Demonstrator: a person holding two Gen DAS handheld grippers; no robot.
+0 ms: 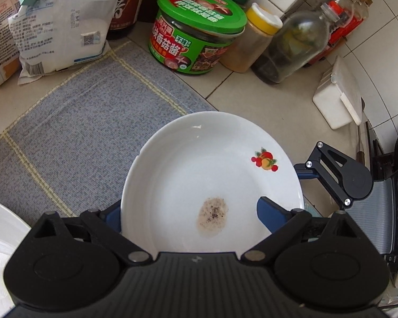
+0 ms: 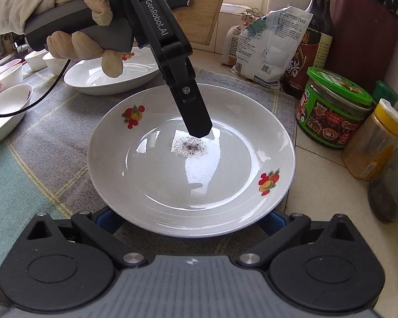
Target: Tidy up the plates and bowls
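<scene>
The left gripper [image 2: 199, 129], held in a gloved hand [image 2: 74, 34], angles steeply down from the upper left, tips over the centre of the white plate [image 2: 151, 175]. In the left wrist view its blue fingers [image 1: 268, 212] bracket the plate's near rim, one under the left edge and one over the inner surface on the right; whether they press the rim cannot be told.

The right gripper [image 2: 191, 222] sits low at the opposite rim, jaws spread wide, with both blue fingers [image 2: 107, 220] showing below the plate's edge and apart from it, gripping nothing.

The plate rests on the grey woven mat [image 2: 53, 137] on the desk [image 1: 225, 90]. It bears fruit decals and a dark speckled residue patch [image 2: 189, 145] at its centre. Behind it lies a larger white dish [image 2: 100, 79], with small bowls [image 2: 6, 103] at the far left. A green-lidded jar [image 2: 331, 116], a yellow-capped spice bottle [image 2: 376, 143] and a clipped bag [image 2: 268, 50] stand to the right.
</scene>
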